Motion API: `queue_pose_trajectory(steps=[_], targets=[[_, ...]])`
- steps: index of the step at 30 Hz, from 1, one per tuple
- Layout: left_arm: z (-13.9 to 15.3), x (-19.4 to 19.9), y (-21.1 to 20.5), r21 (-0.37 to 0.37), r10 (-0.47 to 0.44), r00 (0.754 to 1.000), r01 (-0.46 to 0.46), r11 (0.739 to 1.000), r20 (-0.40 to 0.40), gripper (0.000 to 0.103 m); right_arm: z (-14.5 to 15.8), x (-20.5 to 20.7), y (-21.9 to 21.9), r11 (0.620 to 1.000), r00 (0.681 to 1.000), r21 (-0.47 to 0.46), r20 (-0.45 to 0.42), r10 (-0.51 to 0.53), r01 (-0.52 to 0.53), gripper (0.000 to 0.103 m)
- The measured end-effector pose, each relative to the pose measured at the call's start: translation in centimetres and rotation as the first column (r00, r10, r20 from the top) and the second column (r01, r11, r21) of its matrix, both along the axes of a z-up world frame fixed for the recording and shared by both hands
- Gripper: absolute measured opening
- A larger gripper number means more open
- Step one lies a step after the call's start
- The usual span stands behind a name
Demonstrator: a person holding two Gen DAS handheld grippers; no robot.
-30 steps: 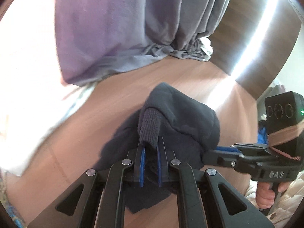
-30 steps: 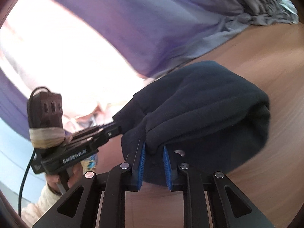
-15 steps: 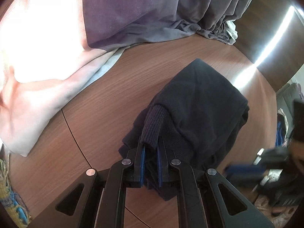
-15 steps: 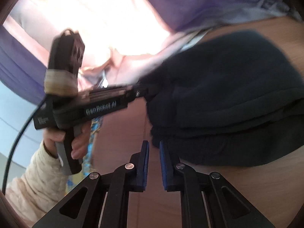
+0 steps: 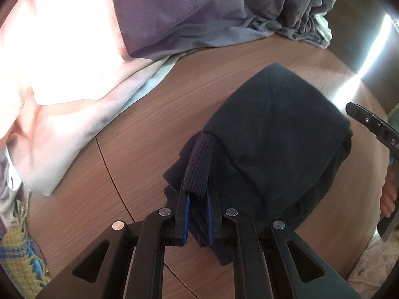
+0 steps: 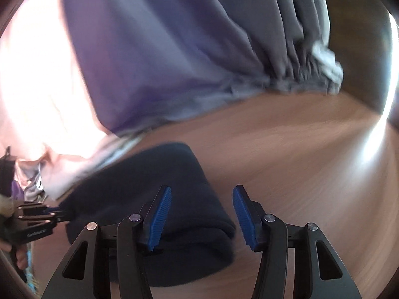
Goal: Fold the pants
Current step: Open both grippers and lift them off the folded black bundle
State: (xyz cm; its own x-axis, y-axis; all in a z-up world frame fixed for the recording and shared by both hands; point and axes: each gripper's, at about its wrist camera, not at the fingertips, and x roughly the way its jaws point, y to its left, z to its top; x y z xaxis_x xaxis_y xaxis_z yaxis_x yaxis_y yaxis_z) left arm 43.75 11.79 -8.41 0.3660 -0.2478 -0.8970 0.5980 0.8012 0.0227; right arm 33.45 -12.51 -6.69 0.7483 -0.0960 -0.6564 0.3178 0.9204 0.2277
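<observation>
Dark navy pants [image 5: 271,134] lie in a folded bundle on the wooden table [image 5: 139,129]. My left gripper [image 5: 198,199] is shut on the bundle's near edge, with the ribbed cuff [image 5: 199,167] standing up between its blue pads. In the right wrist view the pants [image 6: 159,186] lie low and left. My right gripper [image 6: 202,206] hovers over their right edge with its jaws opening and nothing pressed between the pads. The left gripper [image 6: 53,213] shows at the far left of that view, its tip at the pants. The right gripper's body [image 5: 374,127] is at the right edge of the left wrist view.
Purple and grey curtains [image 5: 224,12] hang behind the table and bunch on its far edge. A pale pink cloth [image 5: 62,74] lies on the table's left side. A yellow and blue woven item [image 5: 17,256] sits at the lower left. A hand [image 5: 387,199] holds the right gripper.
My right gripper let go of the pants, swung to their right edge and spread its jaws. My left gripper sank toward the table, still clamped on the bundle.
</observation>
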Motion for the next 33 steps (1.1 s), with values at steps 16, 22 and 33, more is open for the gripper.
queue_pose_trajectory(steps=[16,22,33], targets=[[-0.6,-0.7,1.3,0.064,0.078,0.997,-0.079,0.995,0.022,0.041,-3.3,-1.1,0.3,0.995,0.976,-0.077,-0.214,0.052,-0.07,0.056],[1.7,-3.3,3.2,0.028,0.174,0.978,-0.178,0.984,0.115,0.057,-0.2,-2.3,1.3,0.979,0.986,-0.194,-0.162,0.032,-0.063,0.069],[1.8,-4.0,3.4,-0.277,0.357,0.934,-0.336,0.9,0.028,0.067,1.3,2.6,-0.8,0.968,0.962,-0.076,-0.152,0.225,-0.238,0.078]])
